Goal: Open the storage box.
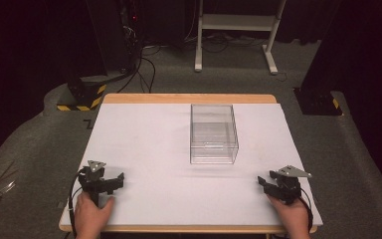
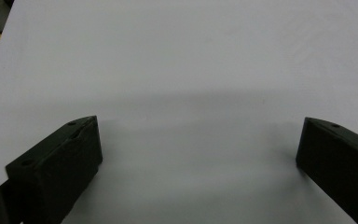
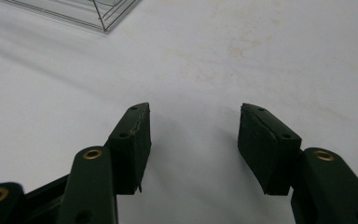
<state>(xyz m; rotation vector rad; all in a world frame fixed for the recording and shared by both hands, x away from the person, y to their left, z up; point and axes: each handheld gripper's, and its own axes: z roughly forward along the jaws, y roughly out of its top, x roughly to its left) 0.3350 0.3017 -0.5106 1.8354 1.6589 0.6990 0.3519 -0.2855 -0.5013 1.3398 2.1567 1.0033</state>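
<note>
A clear plastic box (image 1: 214, 133) stands on the white table top (image 1: 149, 139), a little right of centre, and looks empty. Its near corner (image 3: 105, 14) shows at the top left of the right gripper view. My left gripper (image 1: 115, 180) rests near the front left edge, held by a hand, its jaws wide apart over bare white surface (image 2: 200, 135). My right gripper (image 1: 261, 182) sits near the front right edge, also open, with nothing between its fingers (image 3: 193, 126).
The table has a wooden rim (image 1: 189, 98) at the back. Beyond it on the grey floor stand a white frame (image 1: 236, 30), dark equipment with cables (image 1: 129, 45) and black bases with yellow stripes (image 1: 82, 99).
</note>
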